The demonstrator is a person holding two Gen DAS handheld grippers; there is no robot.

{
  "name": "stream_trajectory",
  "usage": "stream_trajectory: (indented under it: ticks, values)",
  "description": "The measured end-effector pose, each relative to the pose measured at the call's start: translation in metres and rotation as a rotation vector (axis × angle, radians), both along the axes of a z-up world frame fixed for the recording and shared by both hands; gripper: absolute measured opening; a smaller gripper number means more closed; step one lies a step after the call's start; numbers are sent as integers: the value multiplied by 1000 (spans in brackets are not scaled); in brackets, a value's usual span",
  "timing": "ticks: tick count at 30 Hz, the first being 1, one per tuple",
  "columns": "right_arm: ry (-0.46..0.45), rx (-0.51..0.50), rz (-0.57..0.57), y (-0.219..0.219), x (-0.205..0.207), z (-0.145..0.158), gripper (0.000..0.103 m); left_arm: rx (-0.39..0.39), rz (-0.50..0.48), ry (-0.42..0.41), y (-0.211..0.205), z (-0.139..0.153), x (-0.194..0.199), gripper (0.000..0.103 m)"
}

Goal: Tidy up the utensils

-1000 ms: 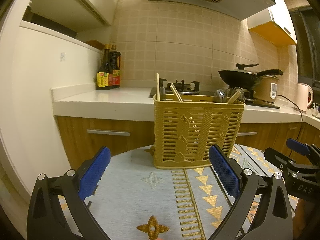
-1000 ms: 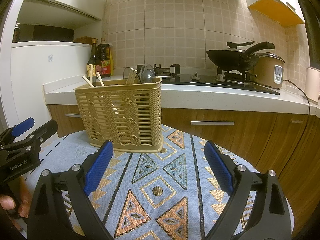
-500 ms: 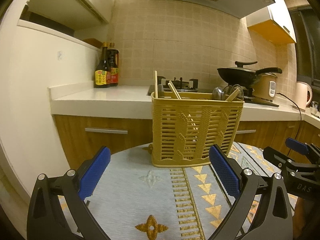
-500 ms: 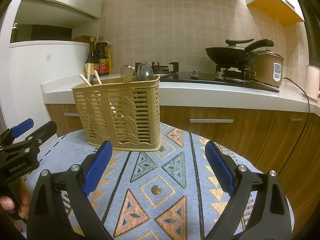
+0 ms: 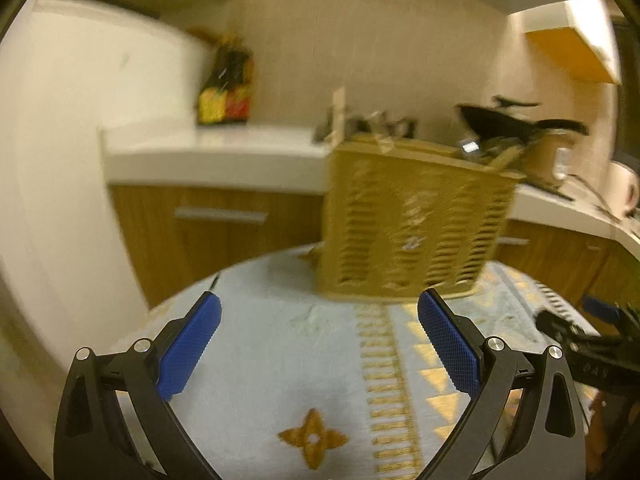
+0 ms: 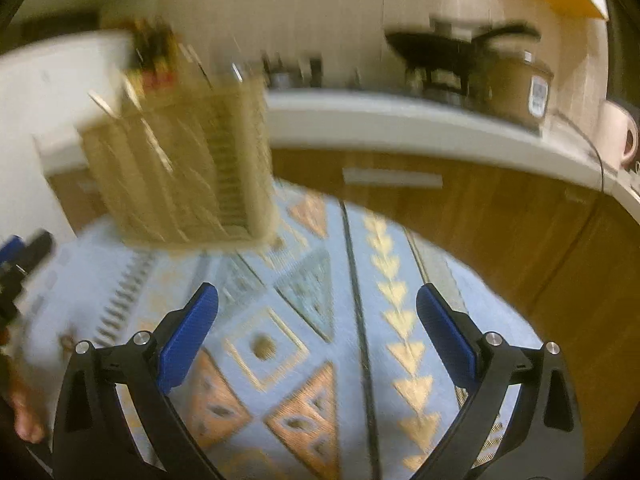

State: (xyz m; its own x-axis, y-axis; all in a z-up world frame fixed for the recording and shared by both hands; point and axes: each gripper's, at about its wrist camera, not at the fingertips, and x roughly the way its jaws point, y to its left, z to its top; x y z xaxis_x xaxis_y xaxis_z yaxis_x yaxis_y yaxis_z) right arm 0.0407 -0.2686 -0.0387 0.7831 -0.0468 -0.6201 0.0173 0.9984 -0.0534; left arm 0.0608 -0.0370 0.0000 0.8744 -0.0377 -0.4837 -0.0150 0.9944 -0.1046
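Observation:
A tan slotted utensil basket (image 5: pixel 412 224) stands on the round table's patterned blue cloth (image 5: pixel 288 360), with chopsticks and spoons sticking out of its top; both views are blurred. My left gripper (image 5: pixel 318 344) hangs open and empty in front of it, a little short of its base. In the right wrist view the same basket (image 6: pixel 180 172) sits at the upper left. My right gripper (image 6: pixel 316 340) is off to its right over the cloth (image 6: pixel 400 340), its jaws still opening wide with nothing between them. The right gripper's tip (image 5: pixel 592 332) shows at the left view's right edge.
Behind the table runs a white counter (image 6: pixel 400 124) over wooden cabinets, with sauce bottles (image 5: pixel 226 92), a black wok (image 6: pixel 440 50), a rice cooker (image 6: pixel 520 84) and a kettle (image 6: pixel 618 136). A person's hand (image 6: pixel 24 412) shows at lower left.
Both views have swung downward and blurred. The basket has drifted right in the left view and up-left in the right view, now seen tilted. More tablecloth fills both views.

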Motion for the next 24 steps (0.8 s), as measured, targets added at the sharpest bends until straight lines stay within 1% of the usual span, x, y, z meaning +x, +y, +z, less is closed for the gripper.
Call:
stream_trajectory:
  ticks: [2,3,5,6,7,8,10,12,16,22,24]
  values:
    - [122,-5,-28,-7,14,-11,95,-49,4,65,10,-7,8,96]
    - [157,3,-35,-11,17,-15,95,-70,4,89,14,-9,11,96]
    - [249,23,-17,-16,27,-26,95,-108,-1,174,21,-18,19,95]
    - [269,21,-8,-16,29,-29,96,-113,-2,213,23,-21,21,95]
    - [261,5,4,-14,28,-29,96,-117,-7,282,24,-28,25,95]
    - [260,-7,11,-13,28,-29,96,-122,-16,310,25,-31,26,95]
    - [249,7,7,-13,25,-30,96,-118,-32,364,26,-40,26,95]
    - [233,11,-5,-13,22,-31,96,-82,-31,356,24,-41,22,95]
    - [218,18,-25,-11,14,-30,96,-50,-16,368,22,-45,22,95]
    - [218,20,-24,-11,12,-28,96,-39,-11,370,21,-46,22,95]
    - [218,20,-24,-11,12,-28,96,-24,-5,375,20,-46,22,95]
